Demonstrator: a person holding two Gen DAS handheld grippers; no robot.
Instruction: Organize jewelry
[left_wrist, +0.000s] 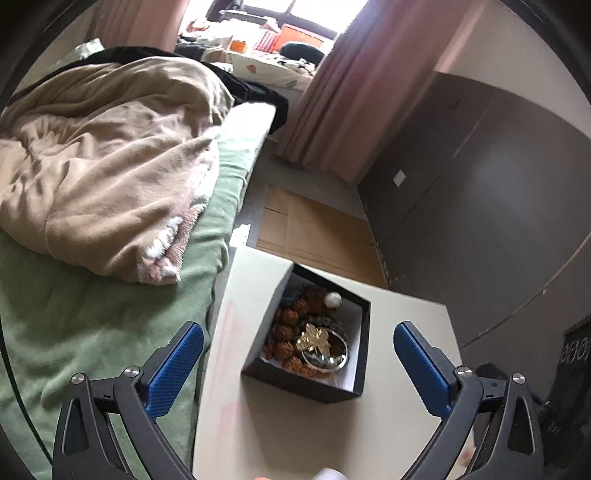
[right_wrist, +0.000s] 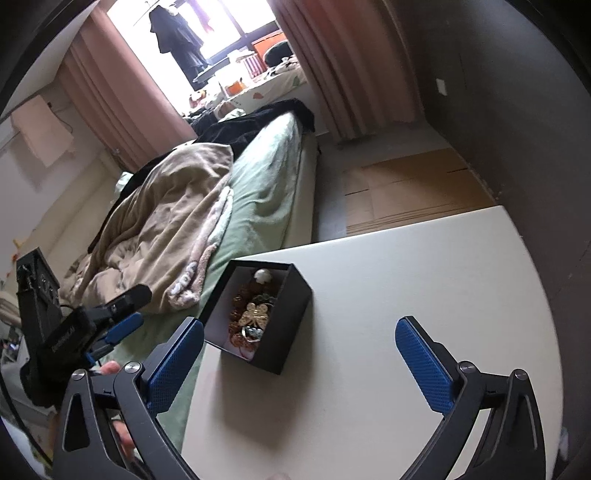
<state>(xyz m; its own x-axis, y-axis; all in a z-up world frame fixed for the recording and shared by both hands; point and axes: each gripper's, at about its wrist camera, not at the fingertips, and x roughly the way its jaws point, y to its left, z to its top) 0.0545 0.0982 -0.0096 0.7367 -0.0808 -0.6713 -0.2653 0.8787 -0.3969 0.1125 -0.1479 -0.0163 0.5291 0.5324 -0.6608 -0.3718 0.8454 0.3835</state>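
A black open box (left_wrist: 360, 345) with a white lining stands on a white table (left_wrist: 280, 432). It holds brown bead strands (left_wrist: 286, 334), a gold brooch (left_wrist: 314, 339), a silver bangle (left_wrist: 341, 360) and a white pearl piece (left_wrist: 333, 298). My left gripper (left_wrist: 298, 349) is open and empty, above and just short of the box. The box (right_wrist: 291, 325) with the brooch (right_wrist: 255, 314) also shows in the right wrist view. My right gripper (right_wrist: 299, 345) is open and empty, near the box's right side. The left gripper (right_wrist: 122, 314) shows at the left there.
A bed with a green sheet (left_wrist: 92, 325) and a beige blanket (left_wrist: 107, 184) lies left of the table. Flat cardboard (left_wrist: 314, 229) lies on the floor beyond it. A dark cabinet (left_wrist: 480, 192) stands to the right. Pink curtains (left_wrist: 343, 88) hang at the back.
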